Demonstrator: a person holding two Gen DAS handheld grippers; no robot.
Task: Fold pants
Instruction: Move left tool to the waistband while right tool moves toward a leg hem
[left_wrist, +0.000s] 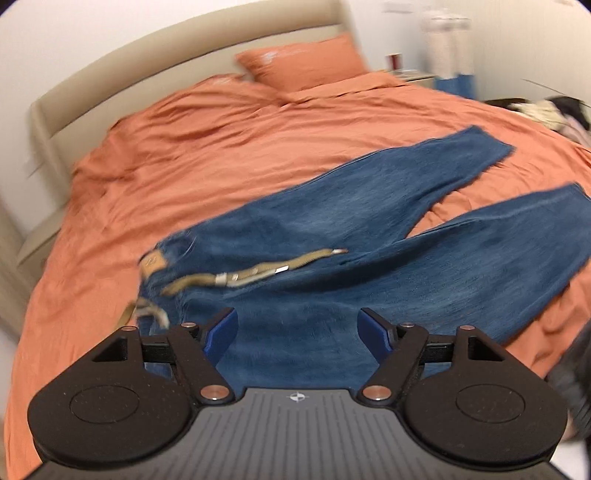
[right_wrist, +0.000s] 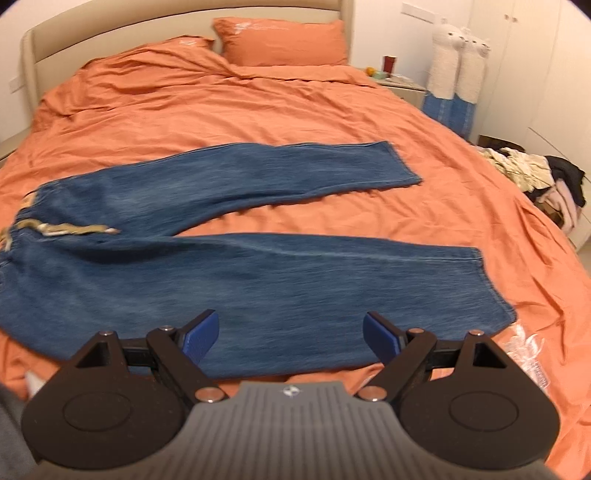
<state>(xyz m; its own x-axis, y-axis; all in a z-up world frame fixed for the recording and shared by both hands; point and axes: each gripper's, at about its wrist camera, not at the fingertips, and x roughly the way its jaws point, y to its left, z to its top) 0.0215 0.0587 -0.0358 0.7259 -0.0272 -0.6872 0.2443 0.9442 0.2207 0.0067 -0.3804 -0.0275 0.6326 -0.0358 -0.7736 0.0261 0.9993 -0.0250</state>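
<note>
**Jeans lying flat, both grippers hovering wide apart**

The orange bed (right_wrist: 295, 110) is carrying blue jeans (right_wrist: 258, 280), legs spreading apart, with bare cover lying around them. The left gripper (left_wrist: 297, 332) is hanging over the waist part, the right gripper (right_wrist: 291, 334) over the near leg edge; both are gaping wide, gripping nothing.

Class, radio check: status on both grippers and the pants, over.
Left gripper open, empty, over the waist end. Right gripper open, empty, over the near leg. Jeans flat on bed, legs apart, unfolded. Belt loose across the waist.
</note>
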